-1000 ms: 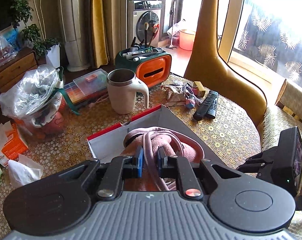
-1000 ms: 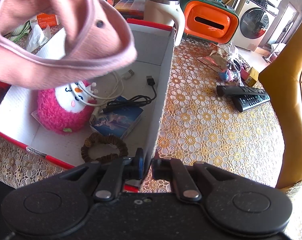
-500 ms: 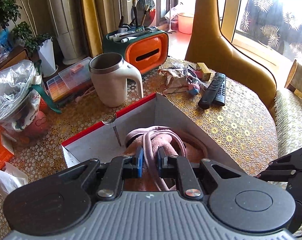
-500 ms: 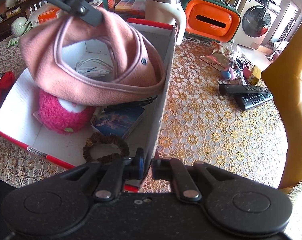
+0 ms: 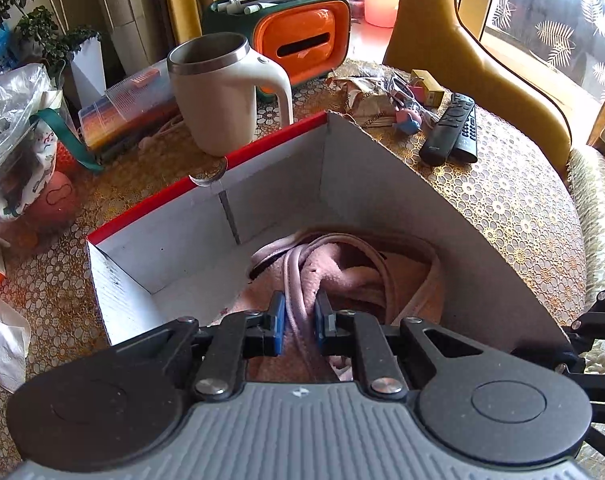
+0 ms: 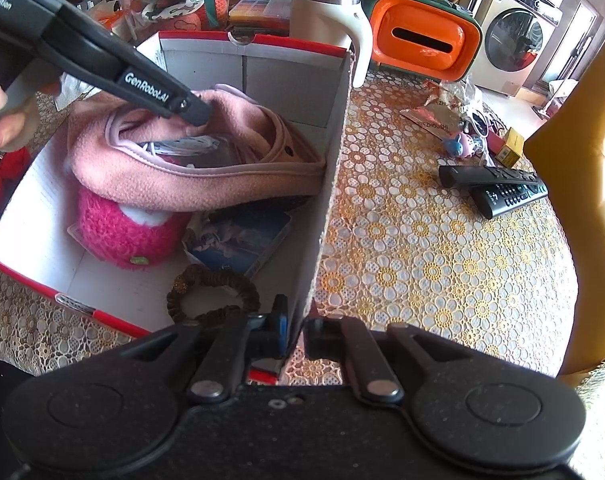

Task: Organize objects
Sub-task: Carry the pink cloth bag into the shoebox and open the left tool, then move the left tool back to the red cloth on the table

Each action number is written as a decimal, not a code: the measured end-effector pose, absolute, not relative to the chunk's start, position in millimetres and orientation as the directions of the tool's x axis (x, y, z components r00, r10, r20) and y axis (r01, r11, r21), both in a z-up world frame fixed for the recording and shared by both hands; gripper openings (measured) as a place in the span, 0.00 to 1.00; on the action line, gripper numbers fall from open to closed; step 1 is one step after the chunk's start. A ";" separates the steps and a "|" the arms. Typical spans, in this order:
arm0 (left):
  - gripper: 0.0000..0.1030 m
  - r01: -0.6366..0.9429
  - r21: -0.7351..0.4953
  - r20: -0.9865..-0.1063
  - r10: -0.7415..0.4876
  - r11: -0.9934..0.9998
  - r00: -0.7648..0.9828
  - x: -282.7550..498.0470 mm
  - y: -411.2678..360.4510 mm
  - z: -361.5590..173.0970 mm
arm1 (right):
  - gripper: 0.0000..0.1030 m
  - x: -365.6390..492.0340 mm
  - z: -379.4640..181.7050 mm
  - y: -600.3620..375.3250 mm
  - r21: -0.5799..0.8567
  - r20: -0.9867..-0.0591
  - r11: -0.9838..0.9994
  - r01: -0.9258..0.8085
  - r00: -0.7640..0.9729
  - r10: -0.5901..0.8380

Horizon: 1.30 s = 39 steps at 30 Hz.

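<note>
**Operator:** Where is the pink hat [image 6: 190,184] lying relative to the left hand-held gripper [image 5: 298,320]?

**Technician:** Directly ahead of and below its fingertips. The left hand-held gripper is pinching the hat's pale strap [image 5: 296,300] between its blue pads [image 5: 278,322], and the body of the hat is spreading forward and to the right of the jaws. It is sitting inside the white box [image 6: 330,184], resting on the red plush toy [image 6: 122,236] beneath it. The hat's long axis is running across the box, toward the wall that the other hand is holding.

**Operator:** And the right hand-held gripper [image 6: 296,330]?

**Technician:** It is clamping the box's near side wall, with one pad inside and one outside. The hat is lying ahead and to the left of it, well apart from its fingertips.

**Operator:** Which hand is governing the coming move?

**Technician:** The left, judging by contact: it alone is touching the hat. Releasing looks like the next step, since the hat is already bearing on the contents. The risk is the strap snagging on a pad while withdrawing.
</note>
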<state>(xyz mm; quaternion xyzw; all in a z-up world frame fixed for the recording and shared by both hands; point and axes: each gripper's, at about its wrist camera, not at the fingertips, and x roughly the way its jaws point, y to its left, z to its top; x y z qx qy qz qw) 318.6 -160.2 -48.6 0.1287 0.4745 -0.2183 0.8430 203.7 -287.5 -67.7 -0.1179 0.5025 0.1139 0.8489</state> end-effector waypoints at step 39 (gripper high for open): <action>0.71 0.500 -0.051 -0.750 -0.364 0.865 0.553 211.3 -48.3 31.7 | 0.07 201.8 -66.5 -282.5 -0.130 -0.880 0.944 -0.302 0.474 0.030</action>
